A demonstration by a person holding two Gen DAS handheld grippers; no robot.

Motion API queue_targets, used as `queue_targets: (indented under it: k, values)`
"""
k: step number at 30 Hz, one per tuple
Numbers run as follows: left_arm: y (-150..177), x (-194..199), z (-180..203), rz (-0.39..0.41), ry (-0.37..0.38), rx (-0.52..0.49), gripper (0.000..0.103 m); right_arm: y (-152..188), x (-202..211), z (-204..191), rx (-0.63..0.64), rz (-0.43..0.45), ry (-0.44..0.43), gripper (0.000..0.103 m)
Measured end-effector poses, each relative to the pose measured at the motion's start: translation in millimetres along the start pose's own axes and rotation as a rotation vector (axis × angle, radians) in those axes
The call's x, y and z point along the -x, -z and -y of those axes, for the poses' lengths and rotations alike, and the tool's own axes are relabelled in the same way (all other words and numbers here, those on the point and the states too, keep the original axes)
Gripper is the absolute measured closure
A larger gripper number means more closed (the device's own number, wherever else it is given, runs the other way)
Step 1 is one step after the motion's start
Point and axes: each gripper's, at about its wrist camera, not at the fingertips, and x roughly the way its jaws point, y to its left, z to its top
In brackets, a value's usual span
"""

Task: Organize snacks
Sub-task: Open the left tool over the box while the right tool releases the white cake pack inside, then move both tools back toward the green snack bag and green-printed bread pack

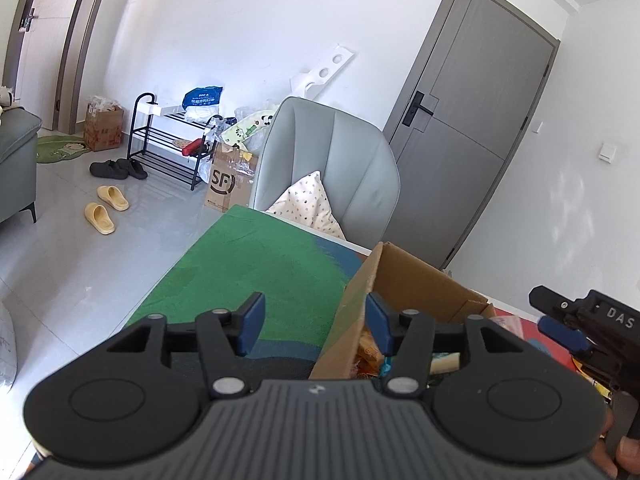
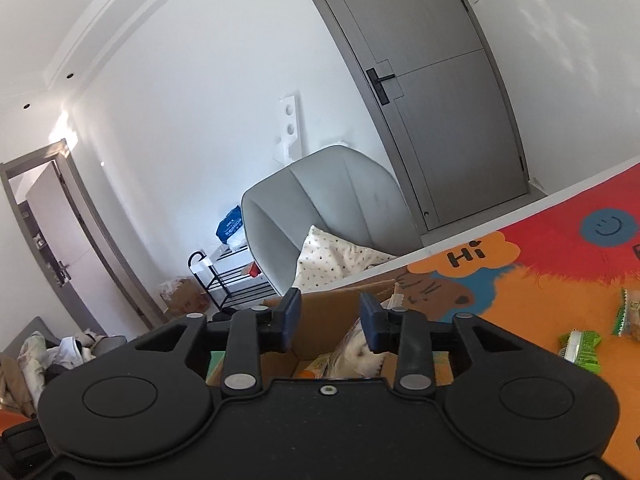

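Grippers both gape empty — left gripper (image 1: pixel 314 322) astride cardboard box (image 1: pixel 416 276) wall, right gripper (image 2: pixel 327 322) above snacks (image 2: pixel 352 354).

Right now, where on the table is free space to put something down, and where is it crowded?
Free: the green part of the mat, between the table's left edge and the cardboard box; also the orange patch between the box and the green snack packets. Crowded: the box itself, with snacks inside and both open grippers, left gripper and right gripper, at it.

Bright daylight, sharp, fisheye-warped edges
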Motion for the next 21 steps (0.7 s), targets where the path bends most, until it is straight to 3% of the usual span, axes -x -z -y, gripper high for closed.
queue_targets:
  k: [1,6,16,21]
  values:
    - [0,0,2,0.002,-0.001,-0.002,0.042,0,3,0,0.002,0.008,0.012,0.048]
    - [4,0,16,0.010,0.013,-0.022,0.035,0,23,8,0.017,0.046,0.060,0.037]
    - [18,6,46,0.019,0.023,-0.090,0.014,14,57,44,-0.031,0.043,0.155,0.020]
    - [31,4,64,-0.009,0.012,-0.130,0.009,19,70,62,-0.048,0.024,0.189,0.014]
